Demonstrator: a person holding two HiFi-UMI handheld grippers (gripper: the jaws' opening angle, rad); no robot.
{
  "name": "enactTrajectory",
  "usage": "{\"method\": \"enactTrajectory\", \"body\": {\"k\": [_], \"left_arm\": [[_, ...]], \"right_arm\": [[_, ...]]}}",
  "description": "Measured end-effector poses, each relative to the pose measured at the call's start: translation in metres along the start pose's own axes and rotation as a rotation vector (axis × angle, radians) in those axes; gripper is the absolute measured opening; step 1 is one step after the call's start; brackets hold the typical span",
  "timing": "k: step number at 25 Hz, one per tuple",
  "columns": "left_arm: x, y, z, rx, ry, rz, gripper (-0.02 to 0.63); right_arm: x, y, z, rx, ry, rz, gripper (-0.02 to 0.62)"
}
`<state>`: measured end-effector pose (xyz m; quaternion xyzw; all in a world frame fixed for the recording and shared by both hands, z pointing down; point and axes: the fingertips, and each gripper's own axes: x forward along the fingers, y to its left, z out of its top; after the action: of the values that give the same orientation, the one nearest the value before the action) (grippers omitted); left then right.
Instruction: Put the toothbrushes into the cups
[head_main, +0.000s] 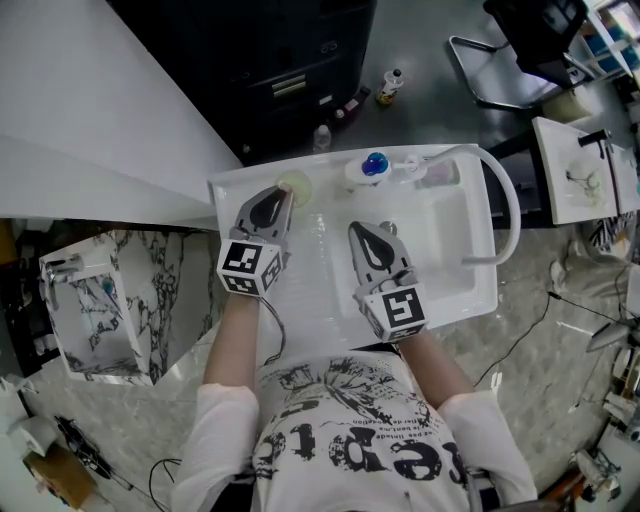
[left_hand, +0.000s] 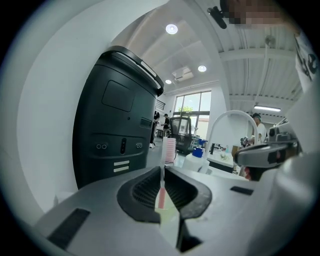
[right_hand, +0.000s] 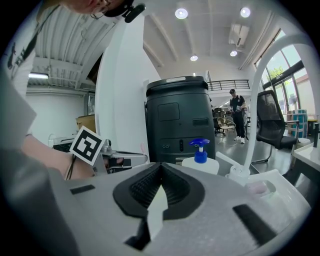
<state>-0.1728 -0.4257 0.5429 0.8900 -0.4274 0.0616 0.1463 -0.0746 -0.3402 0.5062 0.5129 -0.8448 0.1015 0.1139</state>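
My left gripper (head_main: 286, 196) is shut on a pink toothbrush (left_hand: 169, 149). The brush stands upright between the jaws, and its bristle head rises above the tips in the left gripper view (left_hand: 163, 170). In the head view the tips are right beside a pale cup (head_main: 297, 186) at the back left of the white sink (head_main: 470, 290). A pink cup (head_main: 441, 173) stands at the back right by the tap. My right gripper (head_main: 362, 230) hovers over the middle of the basin, shut with nothing between its jaws (right_hand: 160, 167).
A soap bottle with a blue pump (head_main: 371, 165) stands on the back rim between the two cups. A white arched tap (head_main: 505, 205) curves over the right side. A dark cabinet (head_main: 290, 70) stands behind the sink, and a white wall panel (head_main: 90, 120) rises at the left.
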Motion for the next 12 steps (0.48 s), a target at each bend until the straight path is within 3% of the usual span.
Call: {"method": "enactTrajectory", "body": {"k": [12], "left_arm": [[0.003, 0.023, -0.004, -0.014, 0.039, 0.105, 0.028]], "right_arm": [[0.009, 0.0, 0.003, 0.001, -0.008, 0.007, -0.008]]}}
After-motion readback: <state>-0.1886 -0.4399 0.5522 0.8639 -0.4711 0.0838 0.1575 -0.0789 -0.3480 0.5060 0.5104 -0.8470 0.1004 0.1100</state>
